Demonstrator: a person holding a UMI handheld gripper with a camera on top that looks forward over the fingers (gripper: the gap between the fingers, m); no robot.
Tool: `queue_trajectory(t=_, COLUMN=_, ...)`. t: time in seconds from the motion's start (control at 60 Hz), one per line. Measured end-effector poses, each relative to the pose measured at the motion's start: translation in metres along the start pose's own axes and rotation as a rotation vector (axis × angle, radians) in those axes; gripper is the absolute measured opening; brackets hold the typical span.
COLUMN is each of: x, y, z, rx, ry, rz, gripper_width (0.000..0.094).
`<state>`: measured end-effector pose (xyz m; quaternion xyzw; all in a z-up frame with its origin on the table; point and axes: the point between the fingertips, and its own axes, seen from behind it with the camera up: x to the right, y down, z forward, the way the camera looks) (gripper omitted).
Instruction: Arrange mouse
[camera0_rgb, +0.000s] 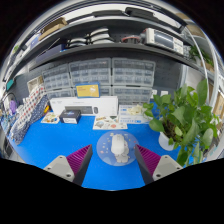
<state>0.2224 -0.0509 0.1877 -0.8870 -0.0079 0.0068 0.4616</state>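
No readable brand or label text anywhere; print on the boxes and sheets is too small to make out. Left of the blue desk surface (60, 140): a leaning stack of colourful flat packs (27, 112), then a small dark boxy item (70, 116) in front of a long white box (83, 103) with a yellow label panel (88, 90). Grey small-parts drawer cabinets (105, 75) line the back, with cluttered shelves above. Centre: printed paper sheets (110, 122) lying flat on the desk. The pale translucent computer mouse (117, 148) sits on the desk between the two fingers, long axis running roughly away from the camera; can't tell which end is the front. Jaws (113, 160) are wide apart, magenta pads (78, 158) clear of the mouse with blue showing on both sides, holding nothing. Right: leafy green potted plant (185, 120) in a white pot, close beside the right finger, crowding that side.
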Motion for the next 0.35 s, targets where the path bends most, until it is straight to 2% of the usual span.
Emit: queue_trajectory(t=0.35, x=-0.015, y=0.017, z=-0.033, rx=0.004, ry=-0.017, rz=-0.009, gripper_width=0.0872)
